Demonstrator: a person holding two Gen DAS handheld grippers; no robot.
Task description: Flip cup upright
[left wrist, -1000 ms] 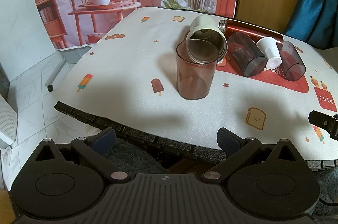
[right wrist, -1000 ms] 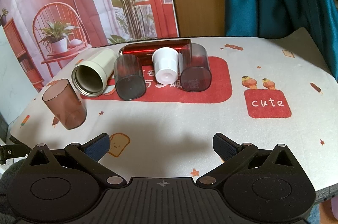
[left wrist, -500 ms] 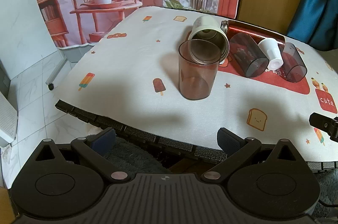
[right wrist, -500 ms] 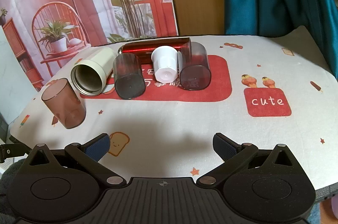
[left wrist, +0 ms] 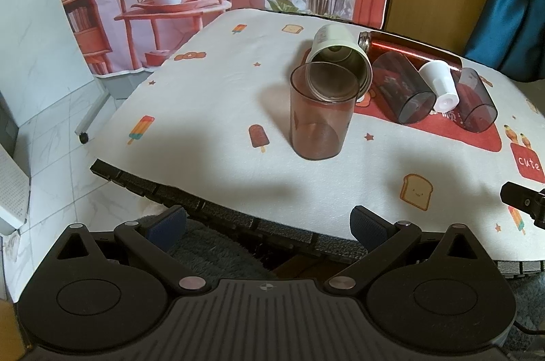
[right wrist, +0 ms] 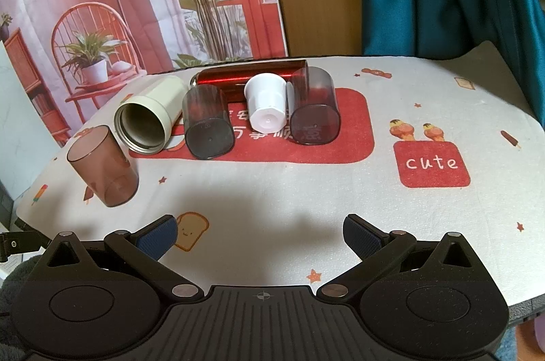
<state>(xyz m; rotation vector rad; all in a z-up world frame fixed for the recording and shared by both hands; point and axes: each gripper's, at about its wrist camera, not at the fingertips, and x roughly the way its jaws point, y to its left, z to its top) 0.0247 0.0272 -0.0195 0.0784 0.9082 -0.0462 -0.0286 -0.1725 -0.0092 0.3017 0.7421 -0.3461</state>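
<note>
From the left wrist, the left gripper point(left wrist: 267, 218) hangs off the tabletop point(left wrist: 204, 109) edge with fingers wide and empty, an upright brown cup point(left wrist: 320, 112) straight ahead of it and the cups lying flat in a row beyond and to the right. From the right wrist, the right gripper point(right wrist: 260, 233), fingers also spread wide and empty, faces that row: a cream cup point(right wrist: 150, 114), two smoky cups point(right wrist: 207, 122) and a small white cup point(right wrist: 267, 105) lie on their sides, long axes pointing toward the camera, seemingly nearer this hand.
</note>
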